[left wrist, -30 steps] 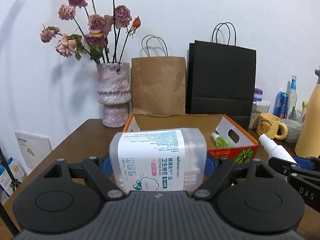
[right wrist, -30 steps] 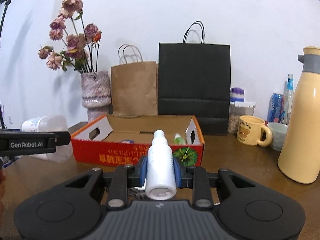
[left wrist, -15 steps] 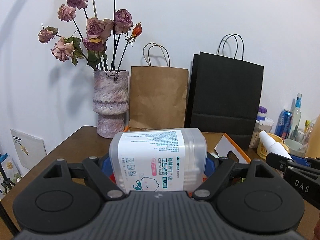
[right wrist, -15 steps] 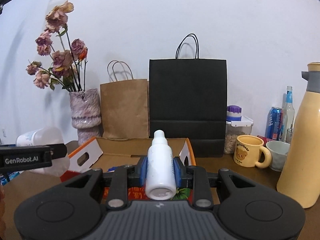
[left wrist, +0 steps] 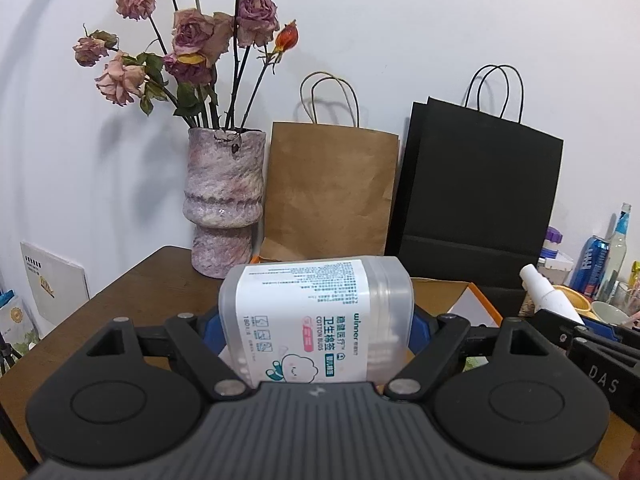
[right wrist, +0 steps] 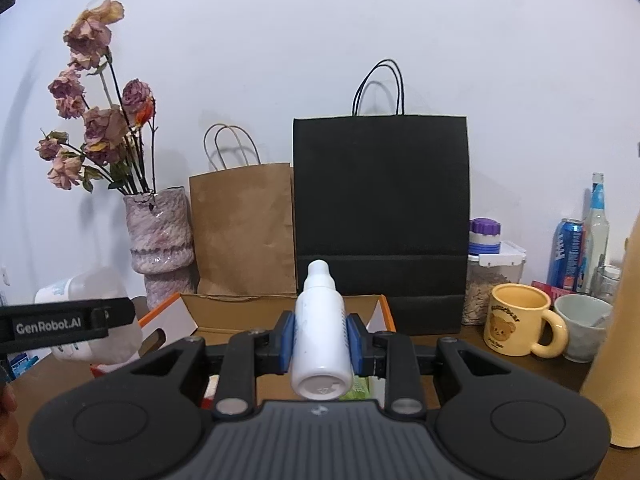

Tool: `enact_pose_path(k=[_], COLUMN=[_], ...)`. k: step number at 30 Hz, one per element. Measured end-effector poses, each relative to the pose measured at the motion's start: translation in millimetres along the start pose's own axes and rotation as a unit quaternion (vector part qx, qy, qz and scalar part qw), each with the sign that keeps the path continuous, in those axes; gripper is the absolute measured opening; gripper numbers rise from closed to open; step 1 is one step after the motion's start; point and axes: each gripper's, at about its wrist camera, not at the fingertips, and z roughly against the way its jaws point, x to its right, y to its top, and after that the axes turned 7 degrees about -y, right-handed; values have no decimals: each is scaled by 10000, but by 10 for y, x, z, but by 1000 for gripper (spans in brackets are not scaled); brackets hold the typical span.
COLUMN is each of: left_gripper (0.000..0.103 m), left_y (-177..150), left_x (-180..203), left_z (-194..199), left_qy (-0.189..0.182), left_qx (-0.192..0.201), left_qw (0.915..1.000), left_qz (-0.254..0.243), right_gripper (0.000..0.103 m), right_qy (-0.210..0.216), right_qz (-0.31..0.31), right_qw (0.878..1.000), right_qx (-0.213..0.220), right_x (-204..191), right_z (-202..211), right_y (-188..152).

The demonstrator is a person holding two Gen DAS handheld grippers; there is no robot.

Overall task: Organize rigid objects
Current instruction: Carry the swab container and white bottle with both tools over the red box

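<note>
My left gripper (left wrist: 316,320) is shut on a clear cotton-bud box (left wrist: 316,320) with a white label, lying sideways between the blue pads. My right gripper (right wrist: 320,336) is shut on a small white bottle (right wrist: 320,344), nozzle pointing away. Both hover over an open orange cardboard box (right wrist: 280,312), whose far flap and right edge (left wrist: 468,300) show behind the cotton-bud box. From the right wrist view the left gripper and its box (right wrist: 92,312) appear at the left edge. From the left wrist view the white bottle (left wrist: 548,292) shows at the right.
Against the wall stand a vase of dried roses (left wrist: 224,200), a brown paper bag (left wrist: 328,192) and a black paper bag (right wrist: 380,216). To the right are a yellow bear mug (right wrist: 516,320), a bowl (right wrist: 584,328), a jar, a can, bottles and a tall yellow flask (right wrist: 616,340).
Both grippers have moved forward over the orange box with their loads. The vase and bags look larger and the box's front wall has sunk out of sight.
</note>
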Motion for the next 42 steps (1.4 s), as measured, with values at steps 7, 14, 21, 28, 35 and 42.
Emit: enact_pose_path(k=[7, 14, 21, 28, 35, 42], left_gripper=[84, 84, 84, 84, 84, 84], left_y=[39, 47, 47, 11, -60, -79], left_x=[39, 2, -50, -69, -72, -63], left_z=[-301, -636, -892, -1051, -1134, -1125], left_qy=[66, 210, 340, 445, 502, 434], left_qx=[-44, -176, -287, -386, -514, -548], left_qw=[9999, 9995, 9987, 9977, 9965, 9961], left_qz=[-75, -138, -241, -348, -424, -546], right_gripper=[27, 27, 27, 27, 27, 27], right_qy=[103, 164, 142, 103, 112, 179], right_qz=[115, 202, 251, 309, 299, 272], right_qw=[9999, 9993, 9983, 9970, 9965, 9960], right_qx=[-74, -280, -507, -706, -774, -833], right_x=[-69, -122, -160, -196, -191, -175], right_z=[-314, -689, -1016, -1233, -1298, -1304], right_y=[30, 10, -49, -146, -236, -257])
